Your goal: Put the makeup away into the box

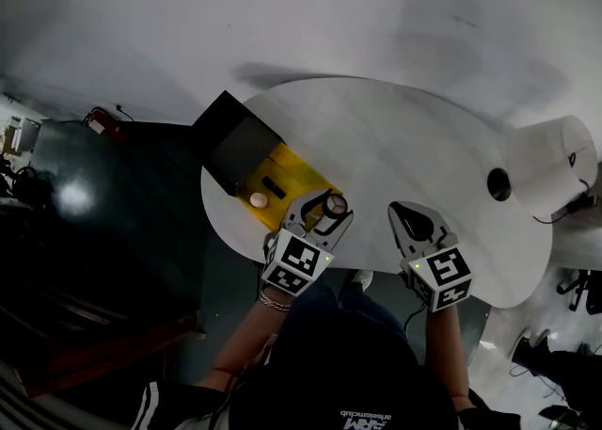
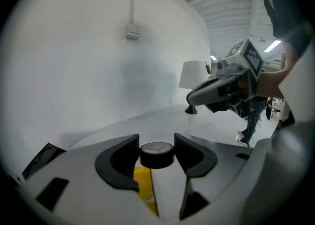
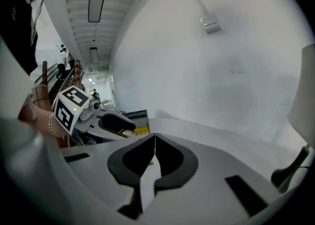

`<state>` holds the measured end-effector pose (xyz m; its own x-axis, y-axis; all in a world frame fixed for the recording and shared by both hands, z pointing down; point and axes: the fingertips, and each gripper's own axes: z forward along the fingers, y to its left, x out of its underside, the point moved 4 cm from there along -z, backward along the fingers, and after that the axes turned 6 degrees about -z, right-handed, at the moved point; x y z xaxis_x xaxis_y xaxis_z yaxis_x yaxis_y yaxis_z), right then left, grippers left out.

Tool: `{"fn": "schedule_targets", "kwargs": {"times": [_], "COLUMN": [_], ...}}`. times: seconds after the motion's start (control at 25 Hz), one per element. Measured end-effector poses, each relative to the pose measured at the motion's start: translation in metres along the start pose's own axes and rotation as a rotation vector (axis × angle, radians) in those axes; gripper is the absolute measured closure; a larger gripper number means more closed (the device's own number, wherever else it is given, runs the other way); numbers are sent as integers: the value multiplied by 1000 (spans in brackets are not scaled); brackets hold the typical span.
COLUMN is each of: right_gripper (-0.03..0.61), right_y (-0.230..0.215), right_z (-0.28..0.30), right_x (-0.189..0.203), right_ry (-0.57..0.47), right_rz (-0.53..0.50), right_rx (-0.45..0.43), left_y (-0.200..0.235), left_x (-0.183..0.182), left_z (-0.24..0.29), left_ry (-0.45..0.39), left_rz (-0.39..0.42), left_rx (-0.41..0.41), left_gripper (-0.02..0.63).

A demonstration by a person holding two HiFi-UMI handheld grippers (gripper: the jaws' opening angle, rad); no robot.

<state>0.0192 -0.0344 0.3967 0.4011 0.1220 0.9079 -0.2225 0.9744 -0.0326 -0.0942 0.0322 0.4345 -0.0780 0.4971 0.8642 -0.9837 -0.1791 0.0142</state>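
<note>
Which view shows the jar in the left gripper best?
Left gripper view: the jar sits centred and close, clamped between the jaws, with its black rim and pale lid clear. Head view shows the jar small, from above. Right gripper view doesn't show it clearly.

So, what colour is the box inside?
The box is yellow inside; the head view shows it best.

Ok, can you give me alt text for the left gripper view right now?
The left gripper is shut on a small round black jar with a pale lid, above the white table. Beyond, at upper right, the right gripper hangs with jaws together, beside a white lampshade.
</note>
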Motion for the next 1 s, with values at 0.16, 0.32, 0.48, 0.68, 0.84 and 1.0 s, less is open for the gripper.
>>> {"fn": "schedule_targets", "kwargs": {"times": [0.16,0.32,0.48,0.68,0.84,1.0], "right_gripper": [558,558,558,558,558,558], "right_y": [14,25,33,36,37,36], "right_z": [21,39,55,70,82,97], "right_x": [-13,-28,-34,-27,-18,-11], "right_ry": [-1,-1,13,53,89,112], "right_rz": [-10,-18,-22,11,44,72], "right_rx": [-18,-28,-31,-30,-47,-68], "left_y": [21,44,64,80,87,87], "left_x": [7,13,23,44,58,75], "left_z": [-12,-20,-21,-7,8,24], "left_ry": [3,10,22,70,107,142], "left_rz": [-20,-38,-54,-81,-103,-126], "left_rx": [-6,-7,3,34,58,84], "left_gripper": [376,376,376,376,376,377]}}
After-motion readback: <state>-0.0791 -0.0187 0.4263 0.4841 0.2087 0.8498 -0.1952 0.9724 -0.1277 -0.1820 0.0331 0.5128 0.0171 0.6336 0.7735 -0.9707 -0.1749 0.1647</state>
